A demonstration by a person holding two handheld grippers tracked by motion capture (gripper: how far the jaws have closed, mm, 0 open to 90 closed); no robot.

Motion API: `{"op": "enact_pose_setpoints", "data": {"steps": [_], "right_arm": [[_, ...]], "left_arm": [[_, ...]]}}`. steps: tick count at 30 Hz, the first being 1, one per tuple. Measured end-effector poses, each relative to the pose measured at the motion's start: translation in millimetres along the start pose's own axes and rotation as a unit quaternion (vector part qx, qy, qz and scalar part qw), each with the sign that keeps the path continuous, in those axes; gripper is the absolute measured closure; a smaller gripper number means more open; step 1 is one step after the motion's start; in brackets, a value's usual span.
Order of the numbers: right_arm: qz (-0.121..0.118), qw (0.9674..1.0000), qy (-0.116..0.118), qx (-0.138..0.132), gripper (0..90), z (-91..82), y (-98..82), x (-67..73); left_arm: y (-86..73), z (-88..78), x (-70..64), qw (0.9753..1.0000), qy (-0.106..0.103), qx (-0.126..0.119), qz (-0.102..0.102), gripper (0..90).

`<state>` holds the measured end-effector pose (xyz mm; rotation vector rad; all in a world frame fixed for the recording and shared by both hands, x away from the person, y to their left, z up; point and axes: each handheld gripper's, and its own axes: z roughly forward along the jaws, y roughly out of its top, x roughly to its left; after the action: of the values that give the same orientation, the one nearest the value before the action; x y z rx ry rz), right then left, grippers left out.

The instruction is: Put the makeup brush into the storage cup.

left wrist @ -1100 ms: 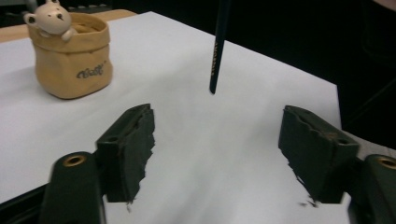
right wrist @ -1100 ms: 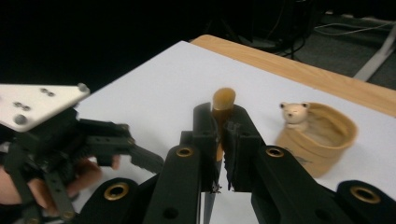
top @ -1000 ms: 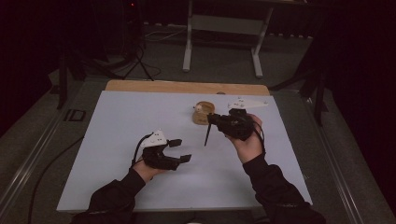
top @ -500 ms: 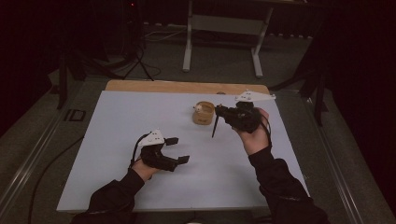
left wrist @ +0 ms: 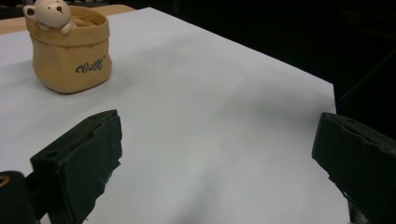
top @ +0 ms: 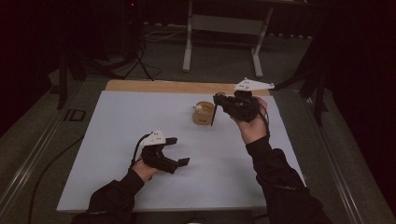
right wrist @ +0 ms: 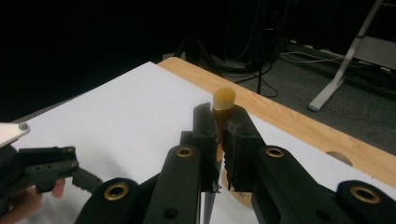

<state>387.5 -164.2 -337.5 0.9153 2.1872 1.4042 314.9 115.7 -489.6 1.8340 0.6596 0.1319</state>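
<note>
Right gripper view: right gripper [right wrist: 219,140] clamps thin tool [right wrist: 223,100], lower end hidden; left gripper [left wrist: 219,163] wide, just opened, empty.

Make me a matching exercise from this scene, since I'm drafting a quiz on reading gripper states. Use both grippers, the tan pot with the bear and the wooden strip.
Things
1. left black two-jaw gripper
2. right black two-jaw gripper
3. tan pot with a small white bear at its rim
4. light wooden strip of table

States
A. stands upright on the white sheet
B. bare along that sheet's far edge
C. jaws wide apart, nothing between
D. shut on a thin dark stick with an amber tip

Pairs: 1-C, 2-D, 3-A, 4-B.
The left gripper's jaws have just been opening.
</note>
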Motion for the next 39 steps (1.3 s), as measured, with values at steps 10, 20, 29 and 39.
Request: {"op": "enact_pose_setpoints", "data": {"steps": [10, 20, 29, 39], "right_arm": [[0.002, 0.9999, -0.006, -0.011, 84.1, 7.9, 16.9, -10.8], [0.007, 0.9998, -0.014, -0.015, 84.1, 15.6, 32.1, -22.7], [0.005, 0.9993, -0.03, -0.022, 84.1, 25.7, 47.1, -33.9], [0.002, 0.999, -0.039, -0.024, 84.1, 41.2, 59.9, -40.5]], "left_arm": [[0.3, -0.1, -1.3, 1.0, -0.001, 0.004, 0.005, 0.9], [0.3, -0.4, -0.5, 1.0, 0.0, 0.001, 0.002, 0.8], [-0.3, -0.2, -1.3, 1.0, -0.006, 0.0, 0.007, 0.8], [0.1, -1.9, -2.6, 0.9999, -0.004, -0.001, 0.015, 0.6]]}}
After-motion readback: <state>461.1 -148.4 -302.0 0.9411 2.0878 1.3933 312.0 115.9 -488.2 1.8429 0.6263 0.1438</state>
